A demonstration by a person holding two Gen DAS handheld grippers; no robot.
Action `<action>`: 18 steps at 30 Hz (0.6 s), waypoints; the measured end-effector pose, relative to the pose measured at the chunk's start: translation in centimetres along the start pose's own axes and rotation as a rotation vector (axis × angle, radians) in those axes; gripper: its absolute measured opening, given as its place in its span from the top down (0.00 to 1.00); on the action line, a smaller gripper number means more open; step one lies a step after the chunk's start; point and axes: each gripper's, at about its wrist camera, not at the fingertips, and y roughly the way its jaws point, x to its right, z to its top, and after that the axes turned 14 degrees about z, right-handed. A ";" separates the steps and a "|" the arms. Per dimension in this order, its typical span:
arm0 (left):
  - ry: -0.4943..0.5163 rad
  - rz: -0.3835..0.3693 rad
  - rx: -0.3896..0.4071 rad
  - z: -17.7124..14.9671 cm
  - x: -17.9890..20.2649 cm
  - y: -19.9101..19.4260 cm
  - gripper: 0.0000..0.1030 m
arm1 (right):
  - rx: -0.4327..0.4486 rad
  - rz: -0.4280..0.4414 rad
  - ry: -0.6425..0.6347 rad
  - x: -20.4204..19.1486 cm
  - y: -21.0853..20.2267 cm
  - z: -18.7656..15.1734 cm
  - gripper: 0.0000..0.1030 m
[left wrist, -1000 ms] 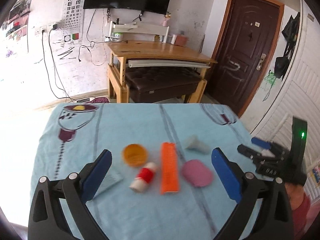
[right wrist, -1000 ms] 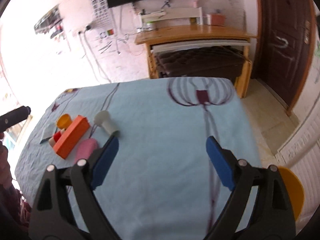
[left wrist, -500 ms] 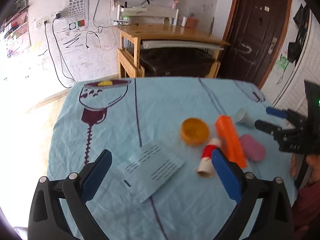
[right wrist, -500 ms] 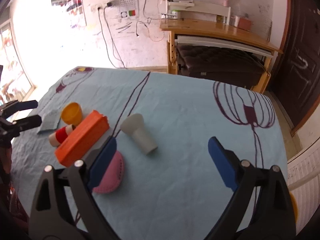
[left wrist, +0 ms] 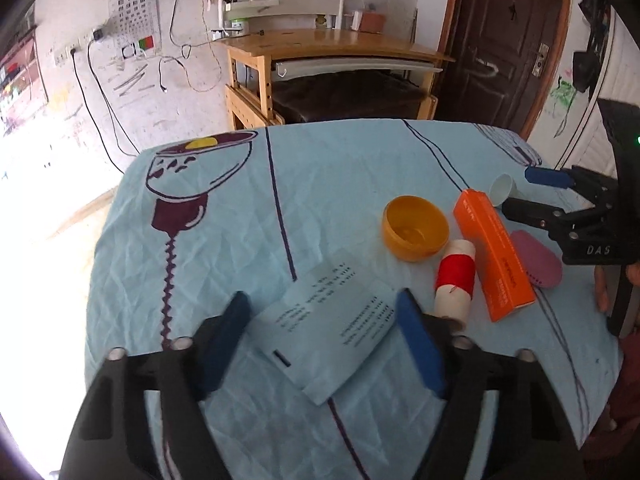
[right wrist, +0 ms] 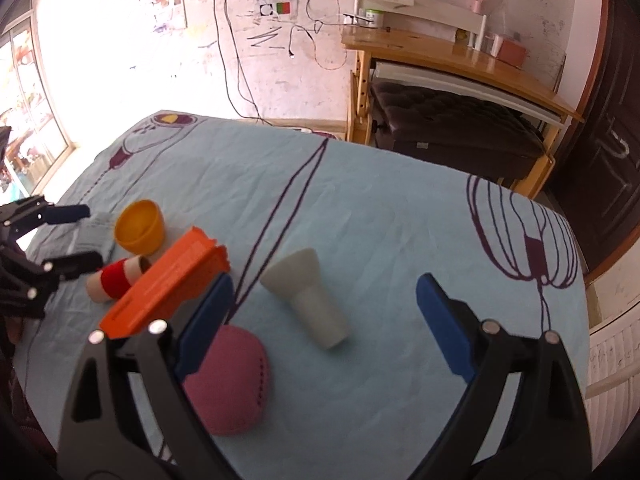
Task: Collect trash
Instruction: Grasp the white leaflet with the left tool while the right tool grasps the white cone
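Observation:
On the light blue tablecloth (left wrist: 320,184) lie a pale printed paper sheet (left wrist: 332,328), an orange bowl (left wrist: 414,226), a red-wrapped cardboard tube (left wrist: 456,276), an orange box (left wrist: 494,248), a pink oval pad (left wrist: 536,258) and a white cup on its side (right wrist: 308,292). My left gripper (left wrist: 328,344) is open, its fingers on either side of the paper sheet. My right gripper (right wrist: 324,320) is open around the white cup, and it also shows in the left wrist view (left wrist: 536,192). The pink pad (right wrist: 228,376) lies by its left finger.
A wooden desk (left wrist: 332,46) with a dark bench under it stands beyond the table's far edge. A dark door (left wrist: 504,36) is at the back right. Cables hang on the white wall at the left. The table's right edge drops off near a white radiator (right wrist: 612,356).
My left gripper has moved left and down onto the paper sheet and its fingers have narrowed. My right gripper has swung left and closer until the white cup lies between its fingers.

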 end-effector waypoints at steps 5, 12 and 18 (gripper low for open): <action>0.007 0.002 0.012 -0.4 -0.4 -0.6 0.55 | -0.007 -0.001 0.002 -0.1 0.4 0.1 0.13; 0.030 0.054 0.065 -1.5 -0.1 -2.5 0.71 | -0.014 -0.001 -0.002 -0.2 0.7 0.2 0.13; 0.001 0.058 0.085 -2.2 -0.4 -4.1 0.78 | -0.041 -0.035 -0.028 -0.7 1.6 0.4 0.16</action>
